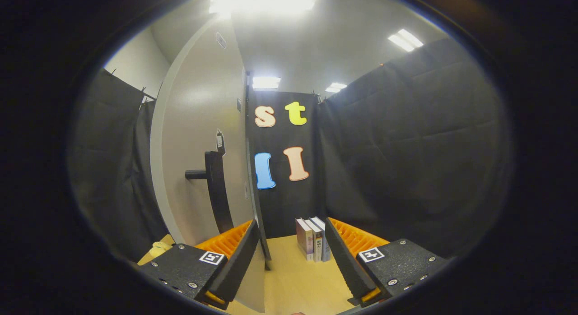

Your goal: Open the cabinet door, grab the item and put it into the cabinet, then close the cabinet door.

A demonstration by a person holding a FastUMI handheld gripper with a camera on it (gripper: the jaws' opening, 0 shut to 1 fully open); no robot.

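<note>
The pale grey cabinet door (198, 125) stands tall just ahead on the left, seen at a steep angle, with a black bar handle (217, 193) sticking out of its face. Its free edge (259, 233) runs down between my fingers, close against the left finger (235, 261). My gripper (291, 224) is open and neither finger presses on anything. Three books (312, 239) stand upright side by side on the light wooden tabletop (293, 279), just beyond the fingertips and nearer the right finger (345, 256).
A small yellow object (159, 248) lies on the tabletop at the far left, behind the left finger. Black cloth walls close the booth at the back and on both sides. Ceiling lights shine overhead.
</note>
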